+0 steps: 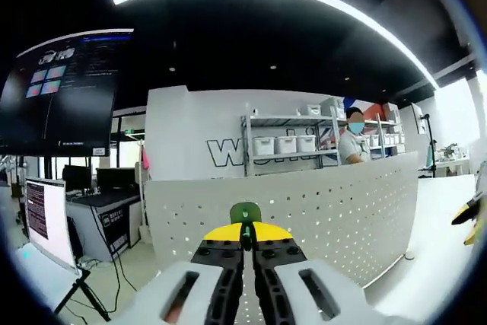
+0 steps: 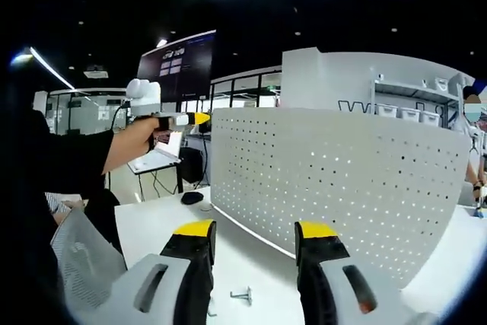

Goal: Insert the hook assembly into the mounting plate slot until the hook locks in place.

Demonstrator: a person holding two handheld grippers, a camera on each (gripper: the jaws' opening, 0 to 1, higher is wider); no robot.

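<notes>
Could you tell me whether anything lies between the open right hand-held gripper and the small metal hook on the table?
Nothing visible does. The metal hook lies on bare white table between the jaws of the right hand-held gripper, which stand wide apart. The perforated panel stands upright farther back, beyond it.

The green piece (image 1: 245, 211) pinched at the left gripper (image 1: 245, 235) tips is mostly buried between the jaws, the small metal hook (image 2: 242, 294) on the table (image 2: 251, 260) is too tiny to make out, and the perforated plate (image 2: 342, 180) runs off past the right edge.
</notes>
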